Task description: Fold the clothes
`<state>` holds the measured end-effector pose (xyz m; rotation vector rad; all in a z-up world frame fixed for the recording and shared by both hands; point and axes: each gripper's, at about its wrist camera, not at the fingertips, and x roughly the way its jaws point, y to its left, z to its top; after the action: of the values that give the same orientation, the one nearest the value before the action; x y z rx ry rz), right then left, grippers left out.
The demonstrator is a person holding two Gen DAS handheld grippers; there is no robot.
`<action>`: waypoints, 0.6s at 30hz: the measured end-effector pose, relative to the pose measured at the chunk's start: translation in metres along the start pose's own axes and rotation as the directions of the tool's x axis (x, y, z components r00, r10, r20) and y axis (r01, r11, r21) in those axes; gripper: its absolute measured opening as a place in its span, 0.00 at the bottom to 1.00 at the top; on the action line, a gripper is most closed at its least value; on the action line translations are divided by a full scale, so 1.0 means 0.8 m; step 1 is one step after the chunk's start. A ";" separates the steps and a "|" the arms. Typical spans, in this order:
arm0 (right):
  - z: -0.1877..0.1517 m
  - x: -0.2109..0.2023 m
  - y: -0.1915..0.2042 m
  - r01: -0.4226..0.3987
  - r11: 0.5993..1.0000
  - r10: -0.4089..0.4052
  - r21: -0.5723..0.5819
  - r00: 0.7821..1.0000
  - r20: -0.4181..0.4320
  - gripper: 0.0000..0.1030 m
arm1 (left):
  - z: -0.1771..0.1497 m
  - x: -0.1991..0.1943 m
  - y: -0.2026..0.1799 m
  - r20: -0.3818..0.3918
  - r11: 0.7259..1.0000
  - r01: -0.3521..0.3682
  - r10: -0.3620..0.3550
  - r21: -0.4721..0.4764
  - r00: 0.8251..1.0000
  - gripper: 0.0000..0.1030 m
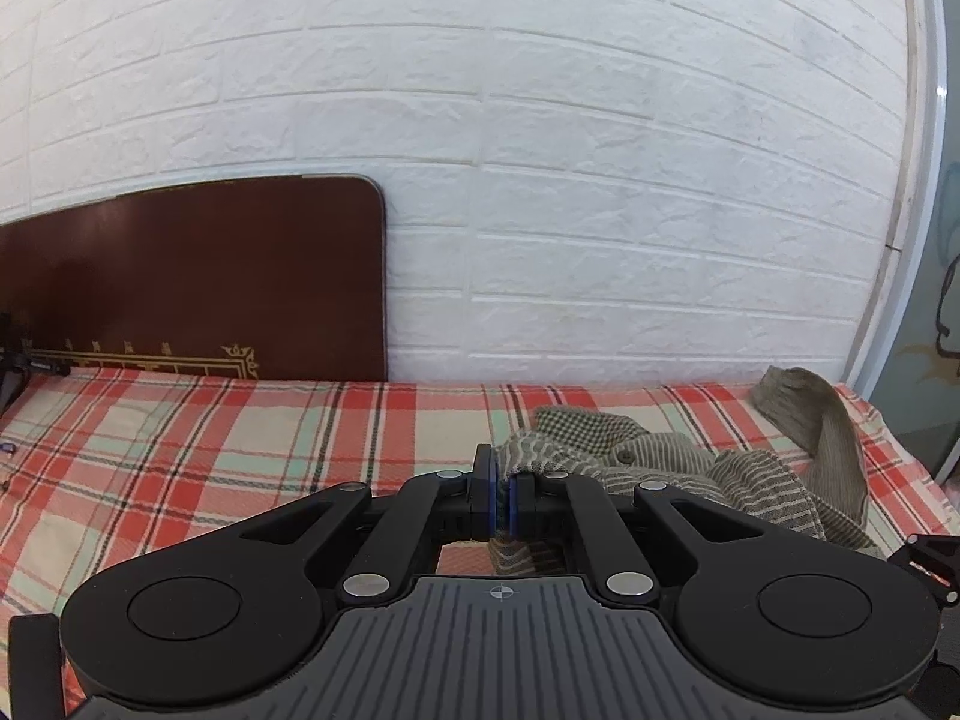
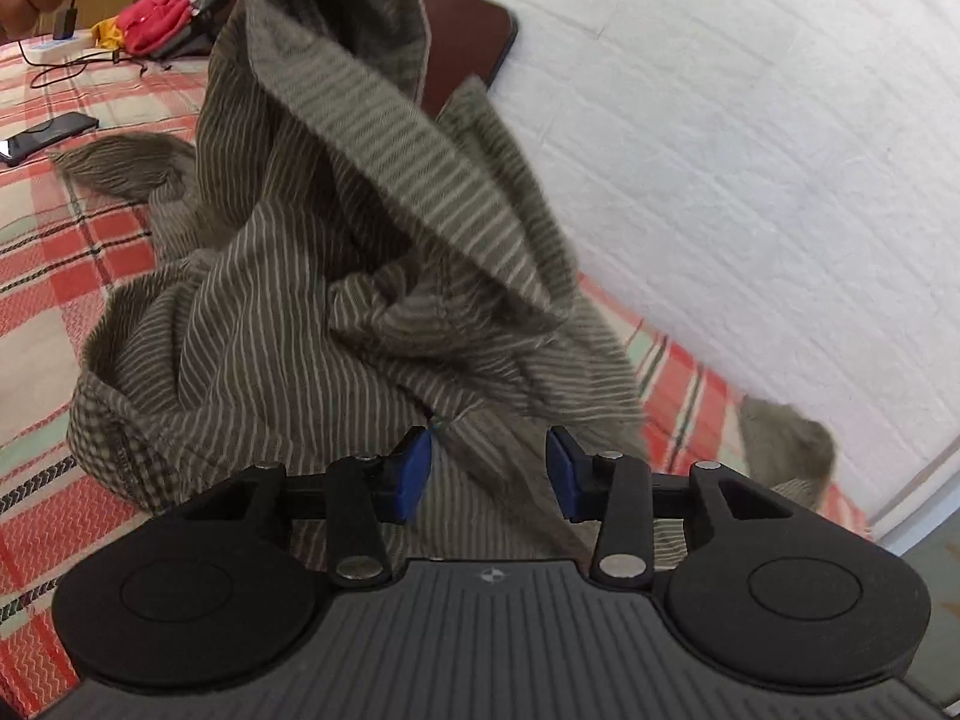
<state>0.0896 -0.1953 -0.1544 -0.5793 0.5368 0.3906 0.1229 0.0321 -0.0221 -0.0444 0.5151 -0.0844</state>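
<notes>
Between right claw (image 2: 489, 468) fingers: shirt (image 2: 336, 276)

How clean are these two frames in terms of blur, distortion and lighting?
Left wrist view: sharp, evenly lit, strong fisheye bending the white brick wall; the left gripper is shut on the striped shirt. Right wrist view: motion blur smears the shirt's raised fold and far edge, while the open right gripper stays crisp; no glare, soft shadows on the plaid bedspread.
</notes>
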 end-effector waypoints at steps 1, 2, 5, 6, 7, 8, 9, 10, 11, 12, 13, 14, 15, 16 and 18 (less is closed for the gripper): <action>-0.001 0.006 0.001 -0.010 1.000 0.010 -0.004 1.000 -0.008 0.44 | 0.000 0.002 0.001 -0.004 1.000 -0.002 0.002 0.000 1.000 0.00; 0.001 0.012 0.002 -0.003 1.000 0.003 -0.018 1.000 -0.007 0.41 | -0.001 0.003 0.002 -0.007 1.000 -0.004 0.004 0.000 1.000 0.00; 0.014 0.013 -0.012 0.003 1.000 -0.003 0.003 1.000 0.003 0.03 | -0.005 0.007 0.005 -0.026 1.000 -0.023 0.023 0.014 0.999 0.00; 0.022 0.006 -0.022 0.008 0.999 -0.009 0.038 1.000 0.026 0.03 | -0.007 0.007 0.008 -0.029 0.999 -0.032 0.033 0.016 0.999 0.00; 0.033 -0.009 -0.038 0.023 0.997 -0.028 0.074 0.998 0.062 0.03 | -0.008 0.006 0.011 -0.033 0.999 -0.041 0.042 0.018 0.999 0.00; 0.045 -0.025 -0.054 0.037 0.993 -0.048 0.109 0.994 0.098 0.03 | -0.006 0.004 0.014 -0.034 0.999 -0.040 0.040 0.004 0.999 0.00; 0.057 -0.043 -0.072 0.057 0.987 -0.077 0.149 0.987 0.138 0.03 | -0.004 0.002 0.018 -0.035 0.999 -0.039 0.039 -0.009 0.999 0.00; 0.072 -0.063 -0.092 0.073 0.979 -0.107 0.191 0.979 0.174 0.03 | -0.001 0.000 0.021 -0.035 0.999 -0.038 0.037 -0.021 0.999 0.00; 0.086 -0.084 -0.112 0.087 0.968 -0.138 0.234 0.968 0.209 0.03 | 0.004 -0.005 0.022 -0.026 0.999 -0.038 0.037 -0.027 0.999 0.00; 0.100 -0.104 -0.130 0.096 0.958 -0.164 0.269 0.957 0.240 0.03 | 0.010 -0.010 0.023 -0.015 0.999 -0.038 0.038 -0.031 0.999 0.00; 0.114 -0.125 -0.147 0.104 0.947 -0.190 0.304 0.944 0.270 0.03 | 0.019 -0.020 0.021 0.011 0.999 -0.038 0.038 -0.025 0.999 0.00; 0.127 -0.146 -0.158 0.124 0.939 -0.225 0.320 0.926 0.302 0.03 | 0.028 -0.030 0.019 0.036 0.999 -0.037 0.038 -0.019 0.999 0.00; 0.139 -0.167 -0.168 0.144 0.931 -0.261 0.337 0.907 0.332 0.03 | 0.037 -0.040 0.017 0.062 0.999 -0.037 0.038 -0.013 0.997 0.00; 0.150 -0.187 -0.176 0.159 0.924 -0.288 0.349 0.888 0.358 0.03 | 0.049 -0.055 0.015 0.096 0.999 -0.031 0.032 -0.009 0.995 0.00; 0.167 -0.225 -0.190 0.162 0.911 -0.321 0.378 0.856 0.406 0.03 | 0.075 -0.087 0.012 0.175 0.999 -0.037 0.036 0.002 0.984 0.00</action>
<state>0.0692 -0.2667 0.1062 -0.2058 0.0574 0.1746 0.0929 0.0493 0.0639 -0.0365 0.3398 -0.0450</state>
